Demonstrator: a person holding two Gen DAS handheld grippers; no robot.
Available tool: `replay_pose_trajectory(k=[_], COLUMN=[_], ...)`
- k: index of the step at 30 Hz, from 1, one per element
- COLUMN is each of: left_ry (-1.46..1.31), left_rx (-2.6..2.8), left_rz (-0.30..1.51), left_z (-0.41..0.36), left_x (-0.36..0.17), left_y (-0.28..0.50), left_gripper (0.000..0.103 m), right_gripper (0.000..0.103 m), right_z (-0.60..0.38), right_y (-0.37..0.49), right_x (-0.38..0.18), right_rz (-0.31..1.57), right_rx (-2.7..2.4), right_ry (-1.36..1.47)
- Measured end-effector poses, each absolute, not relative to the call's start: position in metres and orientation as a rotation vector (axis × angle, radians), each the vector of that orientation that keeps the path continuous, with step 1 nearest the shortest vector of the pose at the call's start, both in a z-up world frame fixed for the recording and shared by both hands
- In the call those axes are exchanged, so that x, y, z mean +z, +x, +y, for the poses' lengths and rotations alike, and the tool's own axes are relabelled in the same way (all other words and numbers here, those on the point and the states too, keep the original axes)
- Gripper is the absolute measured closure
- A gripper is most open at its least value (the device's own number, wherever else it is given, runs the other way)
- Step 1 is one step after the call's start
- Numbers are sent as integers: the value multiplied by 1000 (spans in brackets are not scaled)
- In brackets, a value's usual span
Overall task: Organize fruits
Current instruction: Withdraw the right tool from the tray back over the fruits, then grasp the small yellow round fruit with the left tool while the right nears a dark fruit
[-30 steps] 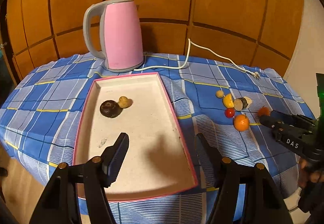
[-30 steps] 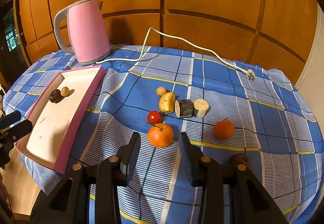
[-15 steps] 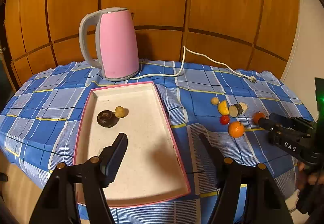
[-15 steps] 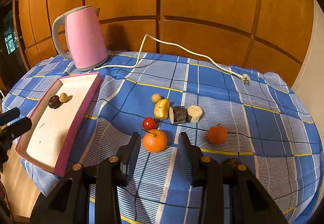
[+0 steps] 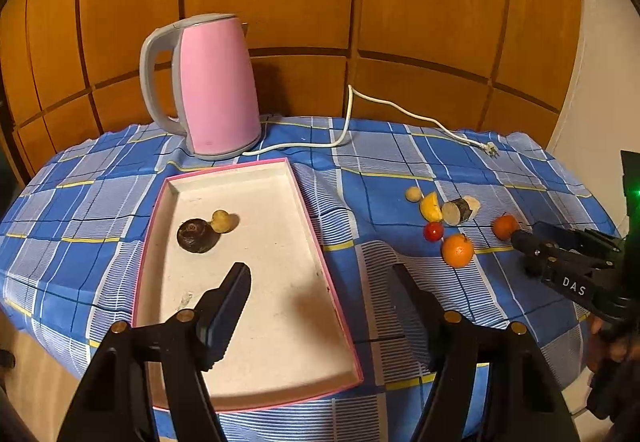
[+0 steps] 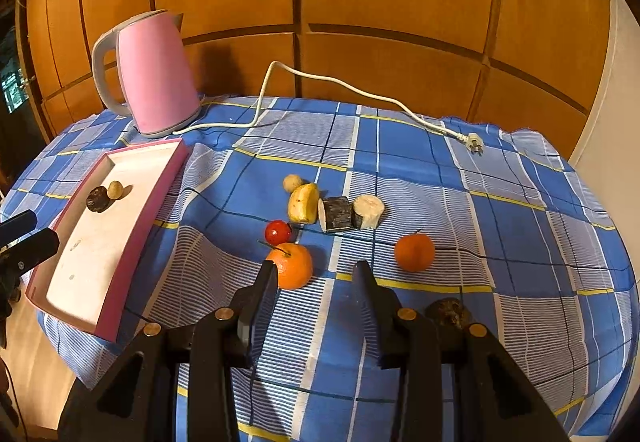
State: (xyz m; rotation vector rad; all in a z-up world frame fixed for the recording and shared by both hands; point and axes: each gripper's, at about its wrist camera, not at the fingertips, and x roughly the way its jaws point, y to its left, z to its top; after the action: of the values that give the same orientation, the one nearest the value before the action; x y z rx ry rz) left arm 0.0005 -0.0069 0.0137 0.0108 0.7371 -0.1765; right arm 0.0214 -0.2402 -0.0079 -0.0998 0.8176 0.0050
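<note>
Wood panelling backs a checked tabletop where loose fruit lies beside a pink-rimmed tray holding two pieces. Both the left claw and right claw hover open, empty. One dark lump sits half hidden behind the right claw's finger.

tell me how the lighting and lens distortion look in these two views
Left wrist view: warm dim light, fisheye bows the wall panels, the left tool throws a soft shadow on the tray. Right wrist view: same curvature, black corners, the pink kettle shadows the wall; fruit stays sharp.
</note>
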Motion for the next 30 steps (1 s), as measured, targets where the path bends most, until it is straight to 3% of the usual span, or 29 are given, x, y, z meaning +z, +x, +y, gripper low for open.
replay_pose_trajectory(k=[23, 30], left_ry=[25, -4], left_rx=[-341, -419], left_rz=[808, 905], left_z=[-57, -87], left_x=[7, -7], left_y=[48, 100], left_gripper=[33, 56], right_gripper=[64, 64], right_z=[-296, -303], right_y=[6, 5], right_x=[-13, -15], right_rz=[843, 848], right_rx=[-117, -127], right_ry=[-28, -23])
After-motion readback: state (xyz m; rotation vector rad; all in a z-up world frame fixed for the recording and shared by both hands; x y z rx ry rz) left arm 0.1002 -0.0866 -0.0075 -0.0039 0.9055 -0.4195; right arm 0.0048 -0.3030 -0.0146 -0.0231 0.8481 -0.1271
